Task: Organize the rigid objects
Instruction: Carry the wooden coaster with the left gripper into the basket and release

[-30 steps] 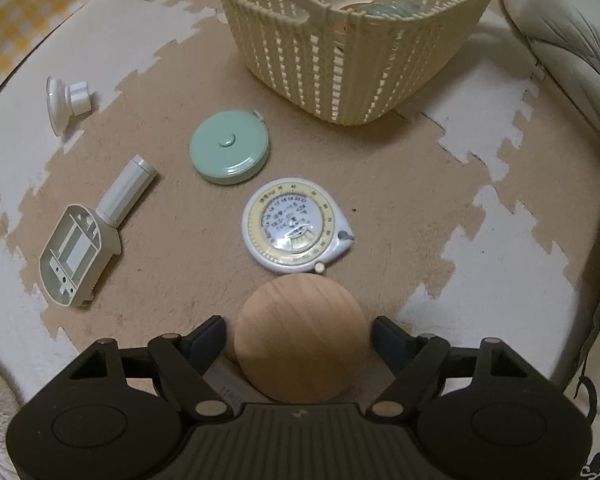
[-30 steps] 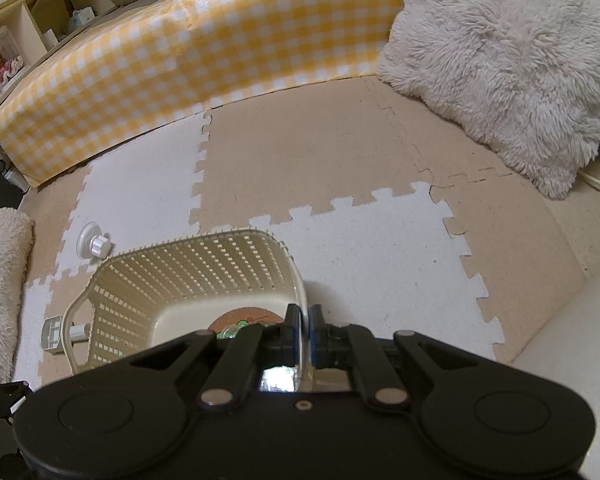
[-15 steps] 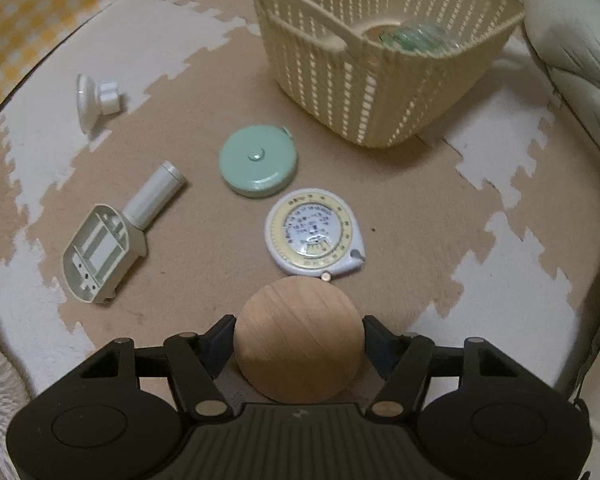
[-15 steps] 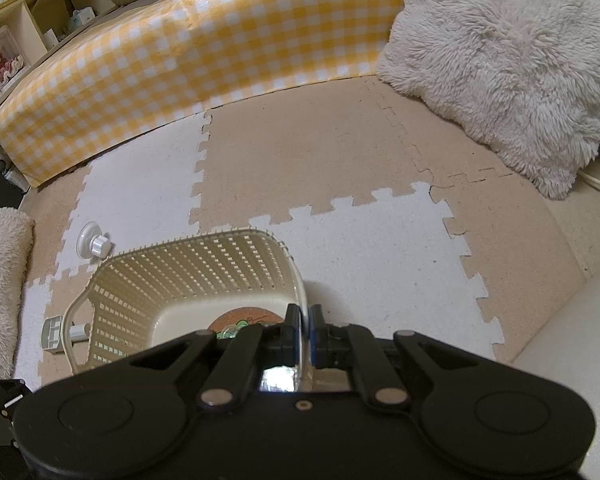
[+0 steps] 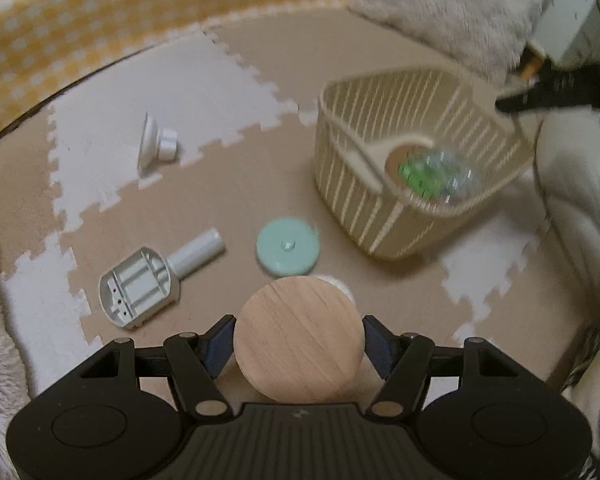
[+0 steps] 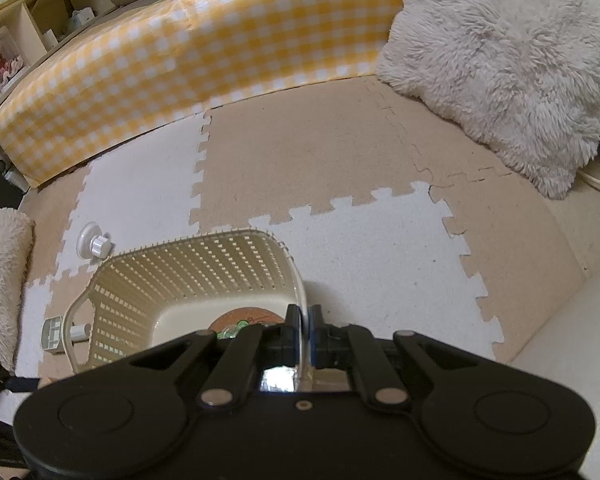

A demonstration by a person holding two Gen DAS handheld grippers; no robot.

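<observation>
A round wooden disc point(image 5: 298, 344) sits between the pads of my left gripper point(image 5: 299, 330), which is shut on it and holds it above the mat. Just beyond it lie a mint tape measure point(image 5: 287, 249) and a white dial tape point(image 5: 342, 285), the latter mostly hidden by the disc. To the left lie a white handled part point(image 5: 140, 286) and a white suction knob point(image 5: 154, 146). The cream basket point(image 5: 372, 200) stands at the right with a green-and-clear object point(image 5: 436, 176) inside. My right gripper point(image 6: 305, 316) is shut on the basket point(image 6: 188, 276) rim.
A yellow checked cushion edge point(image 6: 204, 60) borders the foam mat at the back. A shaggy white pillow point(image 6: 508, 60) lies at the back right. Another fluffy rug point(image 6: 0, 264) is at the left. Bare mat tiles point(image 6: 380, 240) stretch beyond the basket.
My left gripper closed on the wooden disc and lifted it, rolling so the basket swung to the right of the view. The right gripper stayed put on the basket rim.
</observation>
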